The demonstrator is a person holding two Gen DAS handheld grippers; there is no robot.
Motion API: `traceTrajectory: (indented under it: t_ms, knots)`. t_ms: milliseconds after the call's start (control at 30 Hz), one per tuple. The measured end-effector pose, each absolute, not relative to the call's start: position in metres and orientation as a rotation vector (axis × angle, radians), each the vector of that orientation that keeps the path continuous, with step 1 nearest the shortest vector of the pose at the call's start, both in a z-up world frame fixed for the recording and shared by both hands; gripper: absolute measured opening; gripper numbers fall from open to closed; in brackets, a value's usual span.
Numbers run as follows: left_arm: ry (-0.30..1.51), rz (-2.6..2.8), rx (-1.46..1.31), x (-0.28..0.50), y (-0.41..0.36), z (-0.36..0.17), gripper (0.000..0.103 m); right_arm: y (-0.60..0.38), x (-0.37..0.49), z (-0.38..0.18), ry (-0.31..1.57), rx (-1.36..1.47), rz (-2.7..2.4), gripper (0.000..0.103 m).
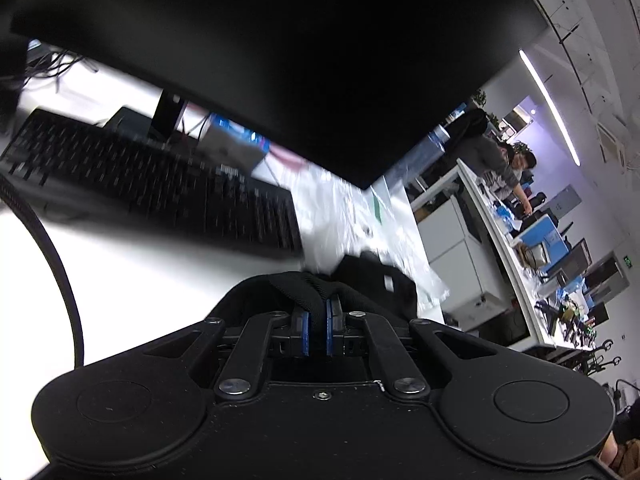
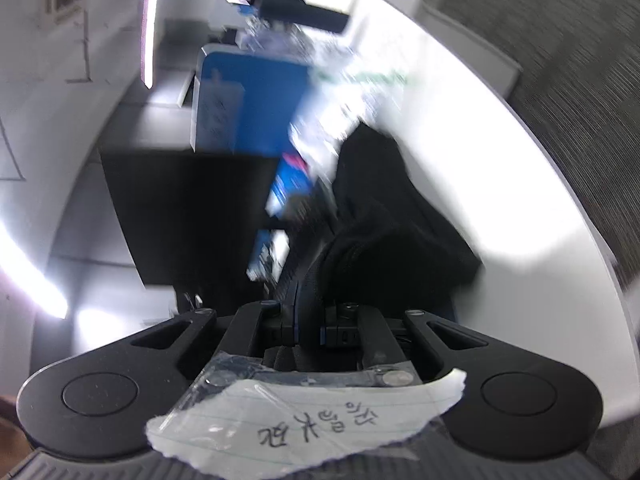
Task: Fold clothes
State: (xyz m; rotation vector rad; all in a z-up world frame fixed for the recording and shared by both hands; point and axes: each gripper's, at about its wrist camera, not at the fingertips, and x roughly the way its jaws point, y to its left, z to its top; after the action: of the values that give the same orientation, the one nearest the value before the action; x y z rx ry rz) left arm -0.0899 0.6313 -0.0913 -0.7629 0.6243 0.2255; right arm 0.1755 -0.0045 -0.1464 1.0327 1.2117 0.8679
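Observation:
A black garment (image 1: 372, 280) hangs in front of my left gripper (image 1: 317, 320), which is shut on its ribbed edge between the blue pads (image 1: 306, 334). In the right wrist view the same black garment (image 2: 384, 208) drapes down over the white table (image 2: 500, 160). My right gripper (image 2: 309, 316) is shut on a fold of it. Both grippers hold the cloth lifted above the table. The view is blurred by motion.
A black keyboard (image 1: 160, 184) and a black monitor (image 1: 280, 60) stand on the white table (image 1: 140, 280). Clear plastic bags (image 1: 348, 208) lie behind the garment. A blue partition (image 2: 248, 104) and a dark cabinet (image 2: 180, 208) show to the left. People sit at a far desk (image 1: 500, 208).

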Motion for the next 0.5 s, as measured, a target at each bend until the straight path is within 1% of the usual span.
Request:
traceTrajectory:
  t_ms: [100, 300, 400, 500]
  knots:
    - [0.626, 0.214, -0.749, -0.053, 0.659, -0.104, 0.004, 0.012, 0.226, -0.147, 1.174, 1.055, 0.852, 0.009]
    - [0.716, 0.203, -0.737, 0.026, 0.705, -0.147, 0.004, 0.052, 0.319, -0.189, 1.218, 1.154, 0.717, 0.009]
    - [0.767, 0.193, -0.701, 0.046, 0.710, -0.162, 0.004, 0.071, 0.343, -0.211, 1.271, 1.171, 0.627, 0.009]
    - [0.809, 0.212, -0.697, 0.050, 0.710, -0.172, 0.005, 0.081, 0.345, -0.215, 1.283, 1.085, 0.593, 0.009]
